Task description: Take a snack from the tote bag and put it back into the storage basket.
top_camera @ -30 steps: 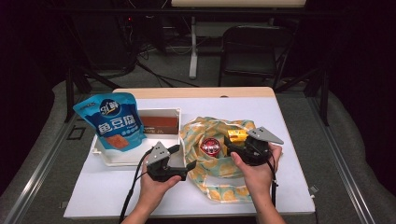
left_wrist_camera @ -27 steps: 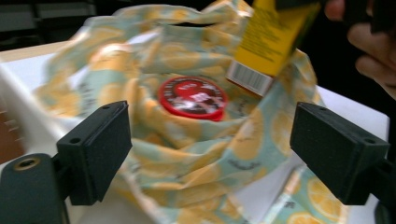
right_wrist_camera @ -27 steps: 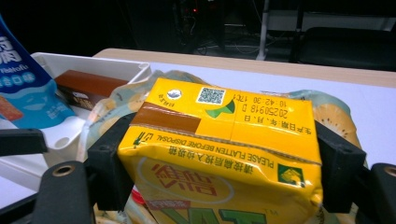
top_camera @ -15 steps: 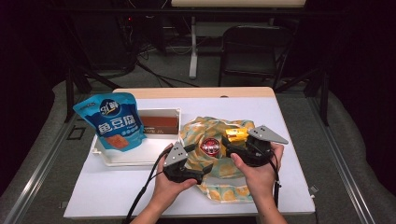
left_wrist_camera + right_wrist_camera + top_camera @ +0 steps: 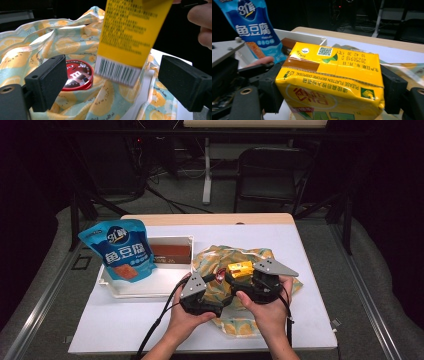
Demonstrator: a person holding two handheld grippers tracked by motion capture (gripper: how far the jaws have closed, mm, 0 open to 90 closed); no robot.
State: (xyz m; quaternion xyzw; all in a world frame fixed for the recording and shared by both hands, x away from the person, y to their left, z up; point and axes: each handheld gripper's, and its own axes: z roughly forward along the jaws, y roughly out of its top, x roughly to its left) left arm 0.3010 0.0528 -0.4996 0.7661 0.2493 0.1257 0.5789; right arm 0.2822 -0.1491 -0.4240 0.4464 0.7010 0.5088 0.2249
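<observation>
- Right gripper (image 5: 239,276), black, with matt block-shaped jaws and a grey three-cornered plate on top: the jaws stand wide and press on either side of a yellow rectangular drink carton (image 5: 329,85). The carton is glossy coated card with a folded, creased top seam, a brown band and printed codes.
- Same carton in the left gripper view (image 5: 130,40): it hangs just ahead of the left jaws and between them, its barcode end lowest and blurred; its top is cut off by the frame edge.
- Left gripper (image 5: 110,85), black, with flat rubbery jaw pads: the jaws stand well apart and have just been closing a little. The pads touch nothing; the carton sits ahead of the gap rather than in a grip.
- Round red tin lid with white lettering (image 5: 78,75), shiny, lying just beyond the left gripper's left-hand jaw, which hides part of its rim.
- Soft crumpled cloth bag printed with orange slices on pale blue (image 5: 62,42), spread beneath and behind both grippers; in the high view (image 5: 250,322) the hands cover much of it.
- Blue glossy stand-up snack pouch with white characters (image 5: 254,27), upright beyond the right gripper's left-hand jaw, its top cut off.
- Shallow white plastic tray (image 5: 132,287), rectangular, behind that pouch, holding a flat brown packet (image 5: 170,254) that is hard to make out.
- White table top (image 5: 310,245), smooth, under everything.
</observation>
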